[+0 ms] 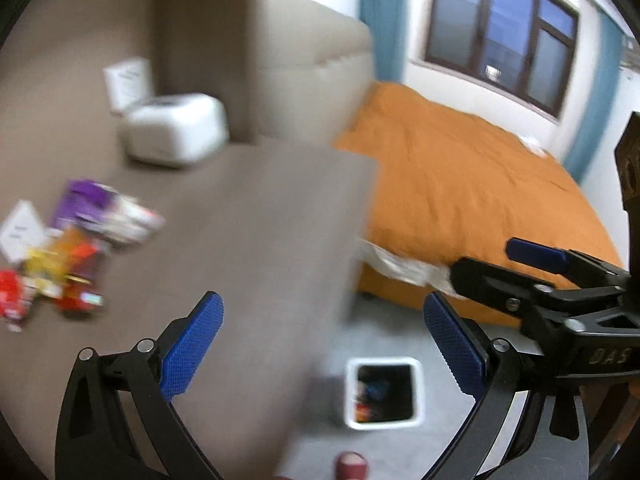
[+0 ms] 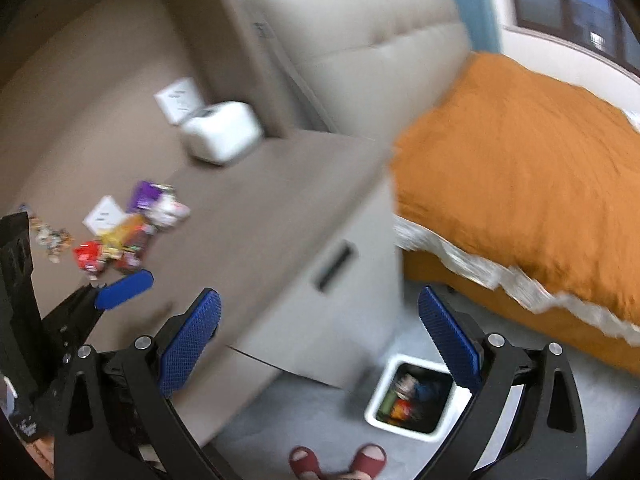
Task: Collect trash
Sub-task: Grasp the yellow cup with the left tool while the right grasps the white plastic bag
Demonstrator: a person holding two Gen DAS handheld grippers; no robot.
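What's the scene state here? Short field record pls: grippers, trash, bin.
left gripper: open, empty
right gripper: open, empty
wrapper pile: on the cabinet top, not yet collected; purple, yellow and red packets, blurred
white bin: on the floor beside the cabinet, already holds colourful trash
white box: at the back of the cabinet top
bed: orange cover, right of the cabinet

Black skeletal left claw (image 1: pixel 323 344) and right claw (image 2: pixel 319 340), blue cross-hatched pads, silver pivot screws, red slippers (image 2: pixel 338 465).
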